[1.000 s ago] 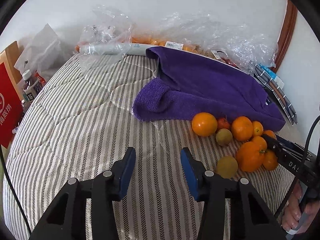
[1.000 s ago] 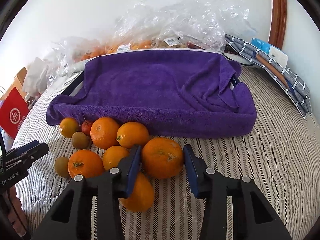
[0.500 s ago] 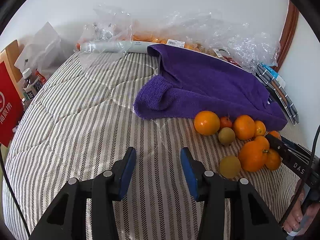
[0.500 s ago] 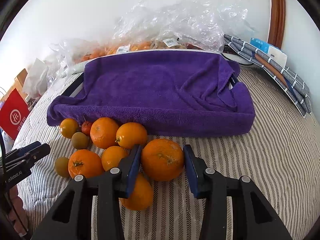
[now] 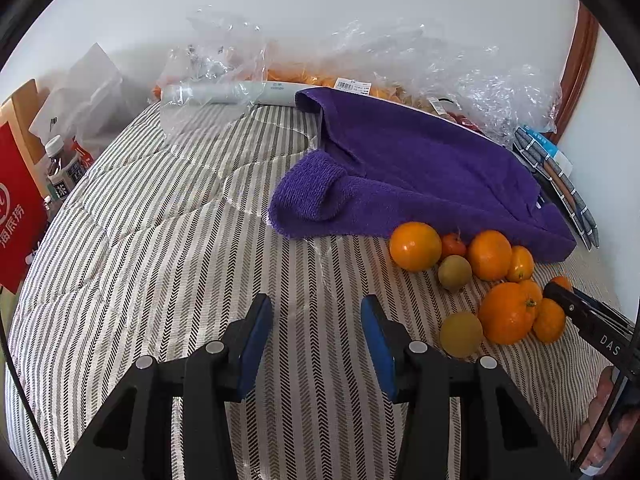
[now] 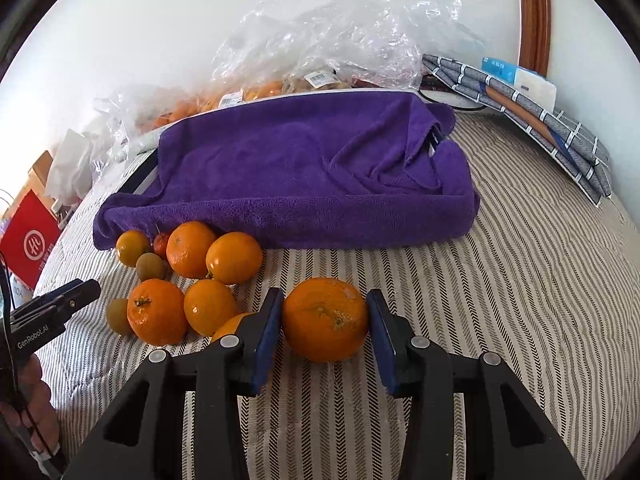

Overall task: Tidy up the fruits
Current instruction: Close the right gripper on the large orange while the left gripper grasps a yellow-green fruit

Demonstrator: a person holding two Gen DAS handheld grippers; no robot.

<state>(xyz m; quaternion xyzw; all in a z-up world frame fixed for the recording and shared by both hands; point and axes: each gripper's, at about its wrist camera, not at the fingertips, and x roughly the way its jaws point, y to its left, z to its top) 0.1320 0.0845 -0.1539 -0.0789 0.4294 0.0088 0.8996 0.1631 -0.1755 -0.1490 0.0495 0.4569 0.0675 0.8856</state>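
My right gripper is shut on a large orange, both blue pads pressing its sides, just right of the fruit pile on the striped bedcover. The pile holds several oranges, greenish-brown round fruits and a small red fruit. In the left wrist view the same pile lies at the right, with the right gripper's tip beside it. My left gripper stands open over bare cover, nothing between its pads. Its tip shows left of the pile.
A purple towel drapes a low box behind the fruit. Clear plastic bags of fruit lie against the wall. Folded grey cloths sit at the back right, a red bag and bottles off the left edge.
The right gripper, still holding the large orange, has shifted slightly right, away from the pile. The left gripper has stayed put.
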